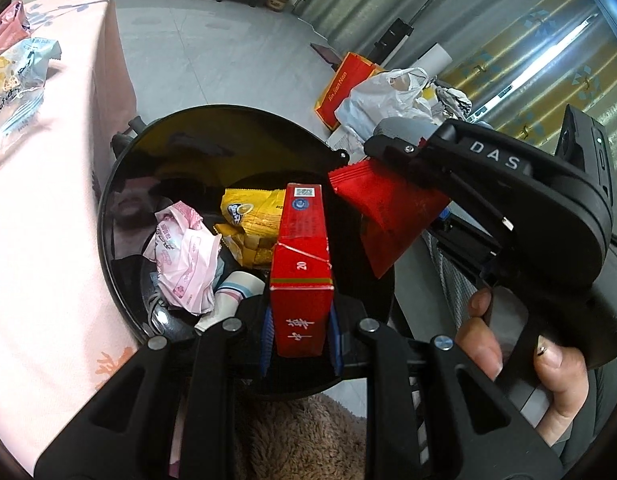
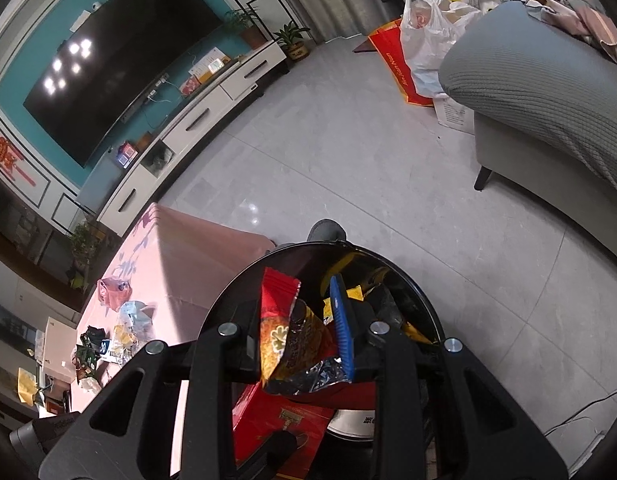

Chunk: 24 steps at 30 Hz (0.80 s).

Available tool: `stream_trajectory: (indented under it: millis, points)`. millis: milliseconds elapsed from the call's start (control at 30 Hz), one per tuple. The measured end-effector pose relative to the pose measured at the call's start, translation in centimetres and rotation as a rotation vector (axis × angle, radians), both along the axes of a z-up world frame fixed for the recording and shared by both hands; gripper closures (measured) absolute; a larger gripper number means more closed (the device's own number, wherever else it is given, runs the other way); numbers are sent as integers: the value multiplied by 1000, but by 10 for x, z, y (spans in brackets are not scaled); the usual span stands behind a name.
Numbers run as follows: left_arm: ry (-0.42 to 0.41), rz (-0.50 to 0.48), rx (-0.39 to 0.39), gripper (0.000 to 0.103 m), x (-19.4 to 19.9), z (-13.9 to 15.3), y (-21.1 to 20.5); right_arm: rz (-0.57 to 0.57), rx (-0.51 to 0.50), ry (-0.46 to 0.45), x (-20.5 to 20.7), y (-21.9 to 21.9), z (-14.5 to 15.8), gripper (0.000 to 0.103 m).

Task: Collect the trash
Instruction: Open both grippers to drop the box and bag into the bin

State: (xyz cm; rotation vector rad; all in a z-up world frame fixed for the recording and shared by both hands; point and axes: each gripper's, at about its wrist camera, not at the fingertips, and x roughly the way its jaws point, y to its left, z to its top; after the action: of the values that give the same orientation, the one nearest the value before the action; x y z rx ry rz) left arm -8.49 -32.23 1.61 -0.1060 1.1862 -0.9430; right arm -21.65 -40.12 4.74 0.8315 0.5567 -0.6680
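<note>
- Progress: the black bin already holds a pink wrapper and a yellow packet. Several wrappers remain on the pink-clothed worktop.
- Left gripper: closed narrowly on a red carton, poised over the bin.
- Right gripper: clamped on a red snack wrapper, likewise above the bin mouth; release is judged next.

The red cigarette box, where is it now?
In the left wrist view, the red cigarette box sits clamped in the left claw, above the black bin.
</note>
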Motion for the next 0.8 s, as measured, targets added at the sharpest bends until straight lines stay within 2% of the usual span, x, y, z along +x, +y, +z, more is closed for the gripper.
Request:
stream_trajectory:
  millis: [67,133,233,300,367,400,500,600,700,800]
  points:
    - [0,2,2,79,0,2,1,2,-2,2,0,0,0,70]
    - [0,-1,-6,79,0,2,2,4,-5,6,1,1,1,60]
    - [-6,7,-12,72,0,5,5,6,-8,-10,1,3,4,48]
    - [-12,16,-18,62,0,10,8,9,-12,-24,0,5,7,31]
    - [-26,24,-27,54,0,14,13,10,-17,-35,0,8,9,24]
    - [-34,29,-28,47,-1,16,15,11,-20,-39,0,7,10,21]
    - [-81,51,-36,33,-3,29,30,14,-34,-52,1,11,15,14]
    - [-124,87,-40,21,-3,41,49,16,-62,-50,3,17,20,11]
    - [-158,130,-43,12,-1,51,69,26,-97,-58,6,25,27,9]
    - [-200,202,-53,9,2,64,98,85,-86,-135,8,36,36,5]
